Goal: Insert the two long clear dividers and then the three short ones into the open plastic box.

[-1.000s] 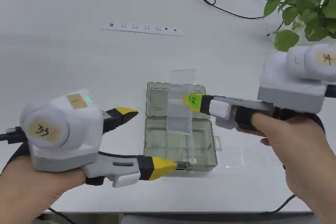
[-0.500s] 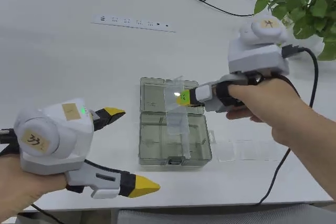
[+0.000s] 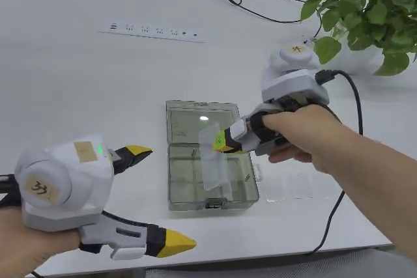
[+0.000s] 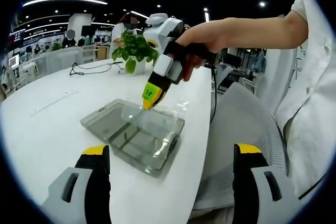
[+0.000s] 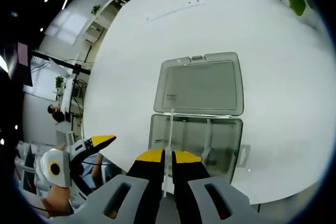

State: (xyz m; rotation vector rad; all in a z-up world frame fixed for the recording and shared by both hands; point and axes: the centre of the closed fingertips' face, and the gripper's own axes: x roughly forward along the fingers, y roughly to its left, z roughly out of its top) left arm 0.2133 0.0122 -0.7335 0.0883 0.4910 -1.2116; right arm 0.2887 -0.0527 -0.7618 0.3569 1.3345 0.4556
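The thin clear plastic divider sheet (image 3: 214, 161) is pinched at its top end by the right gripper (image 3: 223, 141), whose yellow-tipped jaws are squeezed together on it. The sheet hangs down from those jaws, leaning, with its low end over the middle of the deep half of the open see-through grey plastic box (image 3: 171, 180). I cannot tell if the low end touches the floor of the box. In the right gripper view the sheet shows edge-on as one thin line, running from the jaws straight across the deep half toward the flat lid behind it. So its long way goes from the front wall to the back wall. I think the next job is to stand it up straight and push it down between those two walls (any slots there are too small to see). Another thin line beside it may be a divider that is already in, but I am not sure. The box sits on the white table (image 3: 78, 83), near the middle of the front edge. Just beside it, toward the right edge, lie a few flat clear divider pieces (image 3: 291, 187). The left gripper (image 3: 161, 197) is by the front left corner, well apart from the sheet, its jaws wide apart and holding nothing. The right gripper is the nearer one, so this move looks like its job.
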